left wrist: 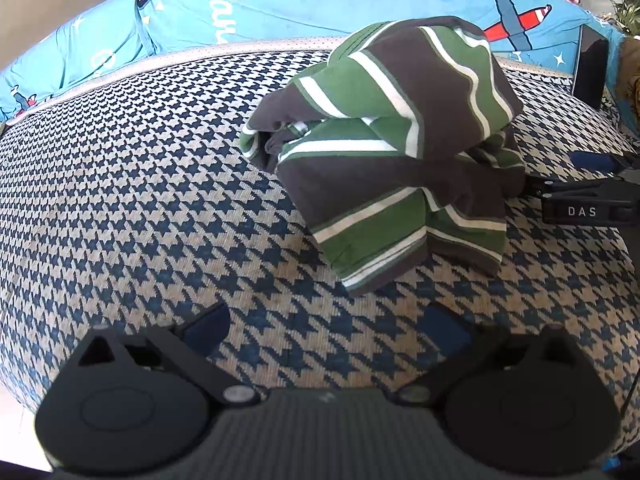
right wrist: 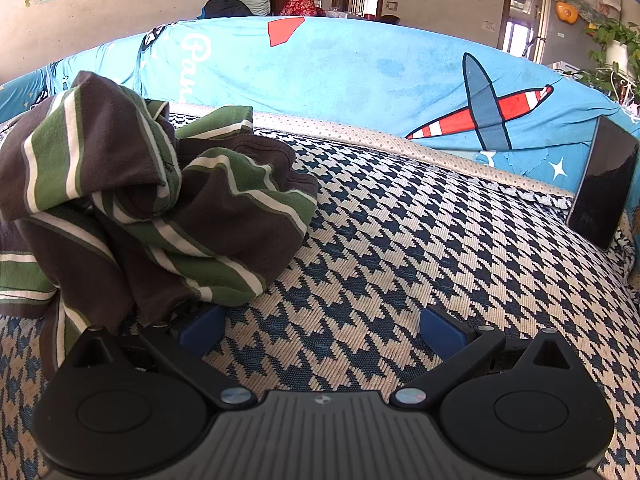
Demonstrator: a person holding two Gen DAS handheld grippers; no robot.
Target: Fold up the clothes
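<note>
Blue and cream zigzag cloth (left wrist: 132, 184) covers the wide seat, and a bright blue cover (left wrist: 280, 4) with a red and white plane (left wrist: 516, 24) runs along the back.

From the left wrist camera, the striped top (left wrist: 392, 152) sits in a lumpy heap in the middle of the seat, a bit to the right. It is brown, green and white. The left gripper (left wrist: 326, 326) hangs over bare seat near the heap, and its two blue tips are wide apart with nothing between them. The other tool pokes in from the right, its front end right at the heap's edge. White letters on it say "DAS" (left wrist: 582, 212). Curly white writing on the blue cover starts with "Pa". A dark phone (left wrist: 591, 66) leans at the back.

From the right wrist camera, the striped top (right wrist: 152, 200) is bunched up on the left, just beside the right gripper (right wrist: 320, 330). Its tips are wide apart too, and one tip sits right under the edge of the cloth. The writing here seems to read "Pau".

The top looks soft, floppy and light. It will sag and slide when lifted. I think a hem edge or a corner at the bottom of the heap is the best place to pinch.
</note>
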